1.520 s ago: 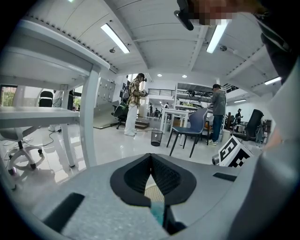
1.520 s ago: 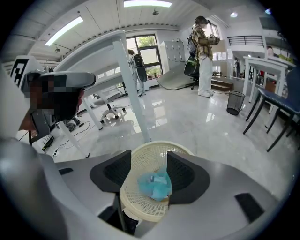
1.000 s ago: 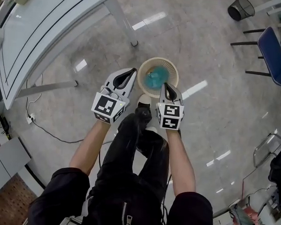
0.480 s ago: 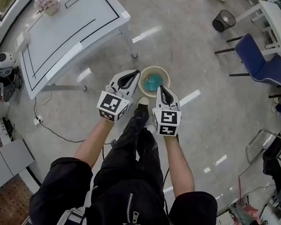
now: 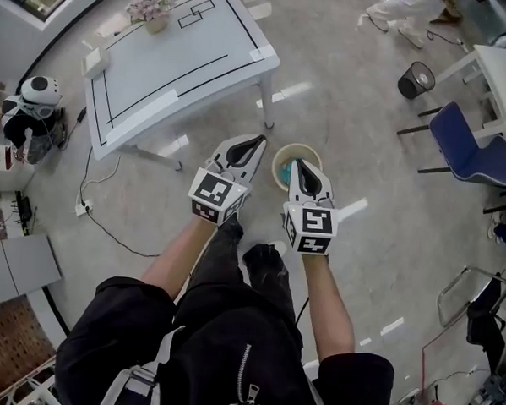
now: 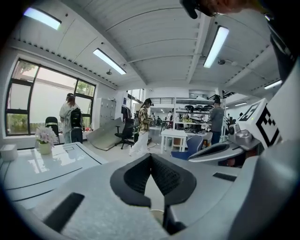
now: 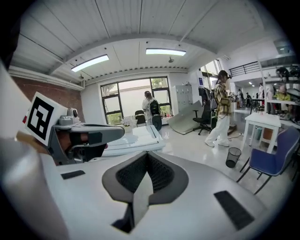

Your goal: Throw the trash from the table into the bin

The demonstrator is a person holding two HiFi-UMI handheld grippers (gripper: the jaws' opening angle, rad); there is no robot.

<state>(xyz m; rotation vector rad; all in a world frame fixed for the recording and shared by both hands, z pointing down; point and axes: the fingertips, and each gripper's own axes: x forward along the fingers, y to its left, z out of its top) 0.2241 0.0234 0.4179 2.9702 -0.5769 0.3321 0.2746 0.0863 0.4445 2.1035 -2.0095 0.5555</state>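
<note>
The bin [image 5: 295,147] stood on the floor just beyond both grippers' tips, between them, with teal trash [image 5: 284,170] inside. The left gripper [image 5: 258,140] and the right gripper [image 5: 296,162] were each pressed together, pinching nothing. The white table [image 5: 184,58] lay farther out, left of the left gripper.

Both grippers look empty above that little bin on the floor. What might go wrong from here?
1. The bin stands close to the person's shoe; a careless step could tip it and spill its contents.
2. A cable trails across the floor beside the table; walking over there risks a trip.
3. The left gripper and right gripper are both shut; swung across the table like that, they might knock over the flower pot.
</note>
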